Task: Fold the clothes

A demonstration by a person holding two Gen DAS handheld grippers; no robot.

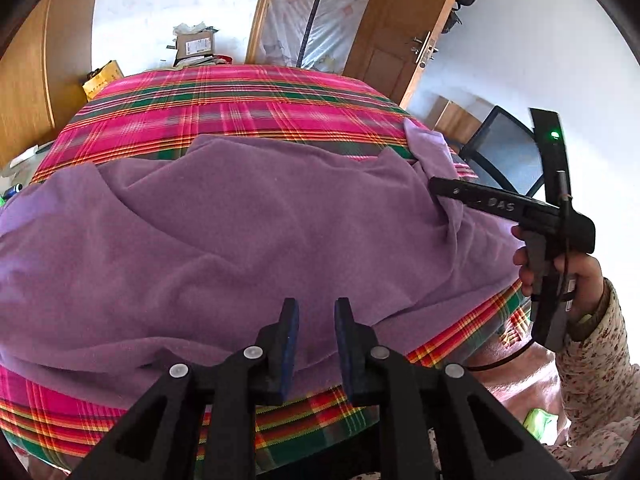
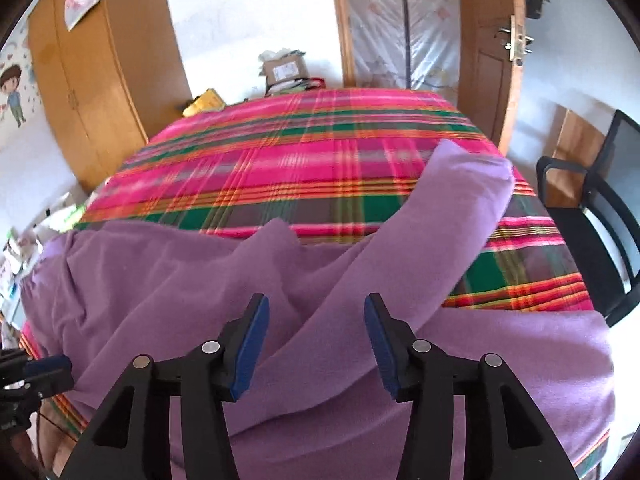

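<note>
A purple long-sleeved garment (image 1: 240,220) lies spread and rumpled across the near half of a bed covered in pink plaid cloth (image 1: 240,96). My left gripper (image 1: 317,308) hovers over the garment's near edge with its blue pads apart and only flat fabric showing in the gap. In the right wrist view one sleeve (image 2: 440,208) runs diagonally up to the right over the plaid cloth (image 2: 300,152). My right gripper (image 2: 316,304) stands wide open just above that sleeve's lower part. The left wrist view shows the right gripper (image 1: 436,188) from the side, its tip at the garment's right folds, held by a hand (image 1: 560,268).
A black mesh chair (image 2: 580,220) stands close to the bed's right side. Behind the bed are a wooden wardrobe (image 2: 92,100), an open wooden door (image 2: 488,60), a cardboard box (image 2: 286,70) and a yellow box (image 2: 204,102). Clutter lies on the floor at the left.
</note>
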